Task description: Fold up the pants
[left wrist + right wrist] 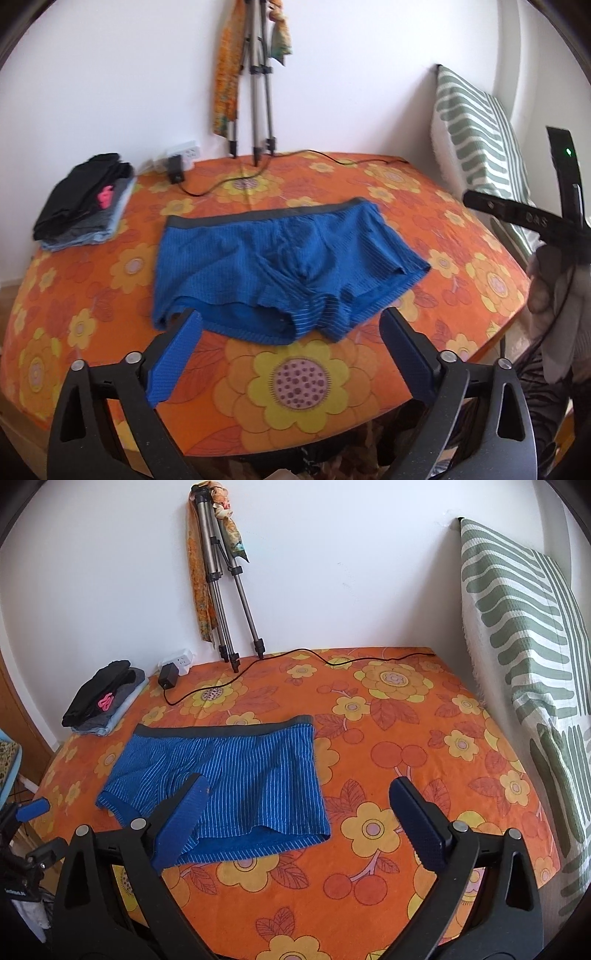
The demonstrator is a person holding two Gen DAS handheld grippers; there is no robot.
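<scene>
Blue striped shorts with a grey waistband point(280, 266) lie spread flat on the orange flowered table cover point(303, 384), waistband toward the wall, leg openings toward me. My left gripper point(291, 325) is open and empty, hovering just in front of the leg hems. In the right wrist view the shorts point(229, 786) lie left of centre. My right gripper point(299, 797) is open and empty, its left finger over the shorts' near right leg, its right finger over the bare cover. The right gripper's body shows at the right edge of the left wrist view point(524, 218).
A stack of folded dark clothes point(81, 203) sits at the far left corner, also in the right wrist view point(107, 698). A tripod point(225, 590), power strip and black cable point(332, 657) stand along the wall. A green striped cushion point(524, 646) leans at the right.
</scene>
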